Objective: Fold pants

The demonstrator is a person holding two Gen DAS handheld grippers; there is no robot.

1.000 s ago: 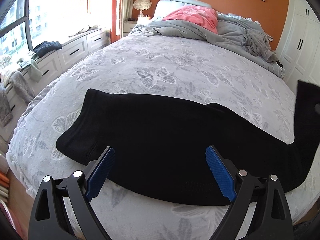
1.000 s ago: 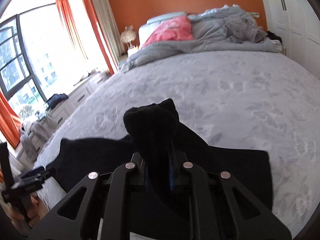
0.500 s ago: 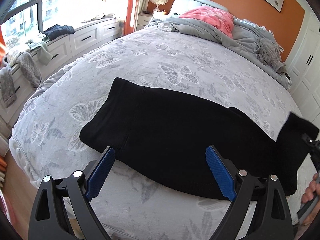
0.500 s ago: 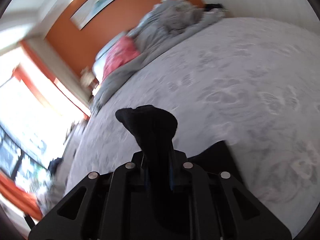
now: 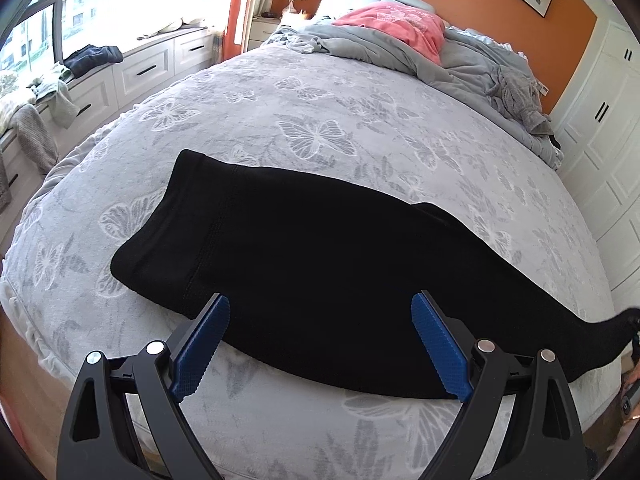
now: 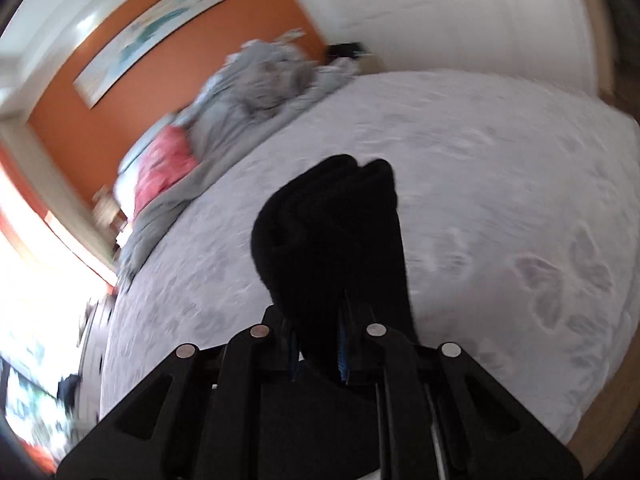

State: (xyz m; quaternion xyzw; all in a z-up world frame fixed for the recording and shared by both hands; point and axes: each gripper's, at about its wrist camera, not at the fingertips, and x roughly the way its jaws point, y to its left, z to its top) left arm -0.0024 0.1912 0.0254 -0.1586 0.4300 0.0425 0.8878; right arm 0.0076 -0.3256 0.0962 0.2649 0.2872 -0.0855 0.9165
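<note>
Pants (image 5: 320, 264), matte black knit with a ribbed waistband, lie long and flat across the butterfly-embossed grey bed (image 5: 320, 128). Left gripper (image 5: 320, 344) hovers over them, ridged blue pads wide apart. Right gripper (image 6: 318, 348) pinches a bunched leg end.

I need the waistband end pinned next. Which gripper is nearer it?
Left. The left gripper hangs open over the near edge of the pants, beside the waistband; the right gripper clamps the far leg end.

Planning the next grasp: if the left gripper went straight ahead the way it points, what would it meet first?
Probably the black pants lying flat on the bed; the left gripper has open jaws framing their near edge.
</note>
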